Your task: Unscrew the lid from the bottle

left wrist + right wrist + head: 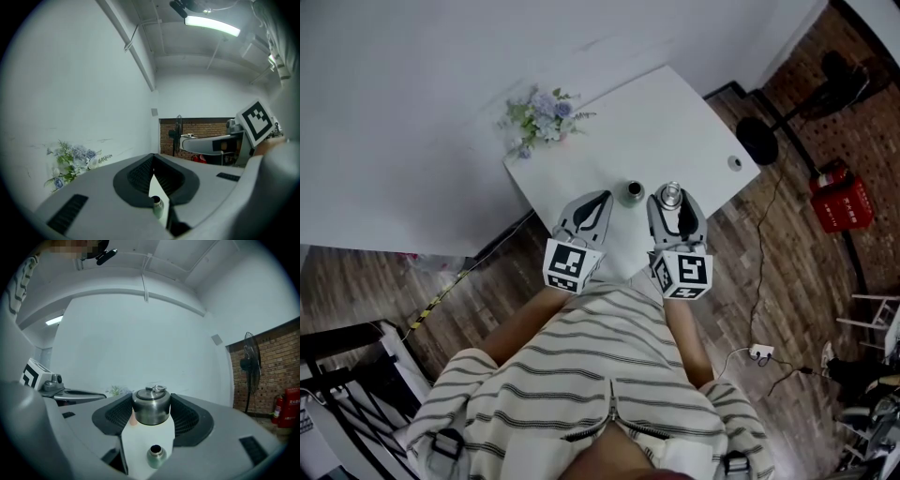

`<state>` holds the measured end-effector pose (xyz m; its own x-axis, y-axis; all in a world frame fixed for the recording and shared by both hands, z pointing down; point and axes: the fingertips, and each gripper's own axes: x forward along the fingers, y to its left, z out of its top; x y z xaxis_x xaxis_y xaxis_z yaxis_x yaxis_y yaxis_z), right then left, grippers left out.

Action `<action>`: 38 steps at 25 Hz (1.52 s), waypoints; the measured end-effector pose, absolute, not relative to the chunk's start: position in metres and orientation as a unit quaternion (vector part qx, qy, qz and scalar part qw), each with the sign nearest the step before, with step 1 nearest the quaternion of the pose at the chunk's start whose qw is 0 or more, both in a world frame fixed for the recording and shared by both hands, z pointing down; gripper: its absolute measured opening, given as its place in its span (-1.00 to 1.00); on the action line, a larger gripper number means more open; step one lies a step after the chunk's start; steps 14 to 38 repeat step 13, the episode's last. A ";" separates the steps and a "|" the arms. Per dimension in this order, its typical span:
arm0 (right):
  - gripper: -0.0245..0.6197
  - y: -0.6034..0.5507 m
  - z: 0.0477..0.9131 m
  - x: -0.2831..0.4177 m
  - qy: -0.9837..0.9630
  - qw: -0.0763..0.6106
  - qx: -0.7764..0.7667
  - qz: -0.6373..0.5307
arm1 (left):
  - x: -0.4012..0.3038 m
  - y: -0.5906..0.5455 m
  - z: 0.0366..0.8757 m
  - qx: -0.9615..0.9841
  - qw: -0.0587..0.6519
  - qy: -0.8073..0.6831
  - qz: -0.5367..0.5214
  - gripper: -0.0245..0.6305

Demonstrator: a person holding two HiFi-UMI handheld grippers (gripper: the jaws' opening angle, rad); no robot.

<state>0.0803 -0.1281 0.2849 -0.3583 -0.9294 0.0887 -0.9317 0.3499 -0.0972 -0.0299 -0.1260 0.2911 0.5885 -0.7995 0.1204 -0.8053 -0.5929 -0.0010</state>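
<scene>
The steel bottle [630,192] stands upright on the white table [675,131] with its mouth open, between the two gripper tips. My right gripper [673,199] is shut on the round steel lid [672,194], which it holds off the bottle, just to its right. The right gripper view shows the lid [151,407] clamped between the pads, ring on top, with the bottle [156,457] lower down on the table. My left gripper [602,200] is shut and empty, left of the bottle. Through its closed jaws in the left gripper view a sliver of the bottle [157,206] shows.
A bunch of pale flowers [542,117] lies at the table's far left corner against the wall. A cable hole [734,162] sits near the right edge. On the wooden floor to the right are a fan [759,141], a red box [841,199] and a cord.
</scene>
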 end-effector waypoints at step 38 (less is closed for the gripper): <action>-0.11 -0.128 0.280 0.081 -0.823 0.005 0.564 0.062 | -0.029 -0.125 0.286 0.890 0.023 -0.453 0.050 -0.93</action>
